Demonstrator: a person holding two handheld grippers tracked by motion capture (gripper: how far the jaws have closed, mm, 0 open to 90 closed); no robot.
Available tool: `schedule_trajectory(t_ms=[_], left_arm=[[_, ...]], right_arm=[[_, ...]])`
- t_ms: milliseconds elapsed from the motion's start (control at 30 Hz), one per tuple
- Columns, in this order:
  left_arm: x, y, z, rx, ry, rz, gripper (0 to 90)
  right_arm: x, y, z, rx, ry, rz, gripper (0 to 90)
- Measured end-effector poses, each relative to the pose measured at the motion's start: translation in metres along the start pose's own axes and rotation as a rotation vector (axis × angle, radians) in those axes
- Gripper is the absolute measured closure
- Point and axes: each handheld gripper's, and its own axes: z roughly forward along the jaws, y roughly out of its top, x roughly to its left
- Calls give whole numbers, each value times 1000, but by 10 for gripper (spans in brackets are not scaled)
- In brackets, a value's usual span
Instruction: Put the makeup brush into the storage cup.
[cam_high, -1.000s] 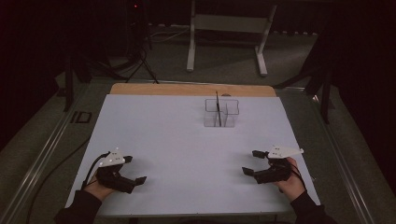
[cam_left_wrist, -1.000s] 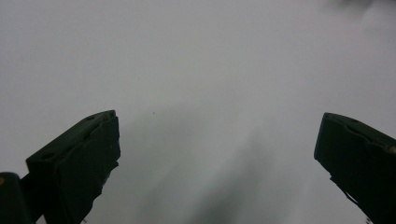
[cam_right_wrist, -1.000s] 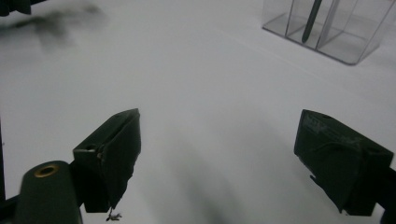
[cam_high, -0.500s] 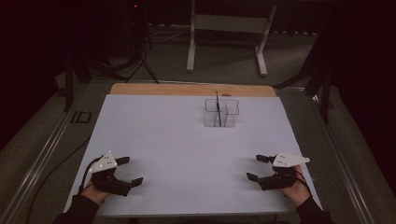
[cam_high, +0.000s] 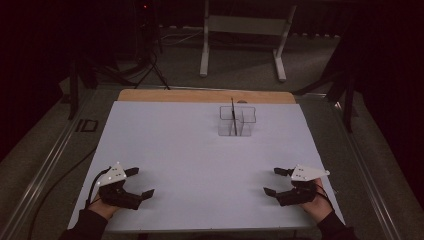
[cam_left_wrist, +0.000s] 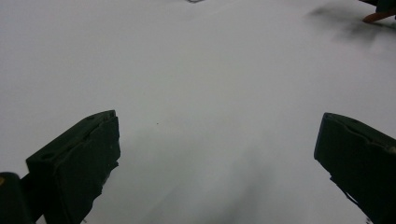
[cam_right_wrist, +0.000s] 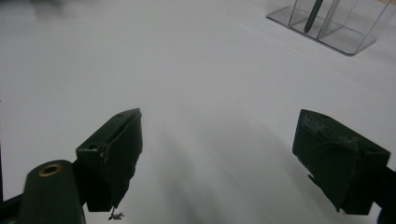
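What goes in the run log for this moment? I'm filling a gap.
left gripper: open, empty, near edge | right gripper: open, empty, near edge | clear organizer: far side, dark pen upright inside

The high view is dim: the room around the table (cam_high: 200, 145) sinks into near black, and only the white tabletop catches an even, soft light with no glare. In both gripper views that surface washes out to a flat pale grey, with faint, smeary shadows spreading ahead of the black jaws. The clear compartment box (cam_right_wrist: 327, 23) looks soft and slightly blurred.
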Motion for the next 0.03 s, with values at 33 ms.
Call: schedule_trajectory(t_ms=[33], left_arm=[[0, 0, 0, 2, -1, 0, 18]], right_arm=[[0, 0, 0, 0, -1, 2, 159]])
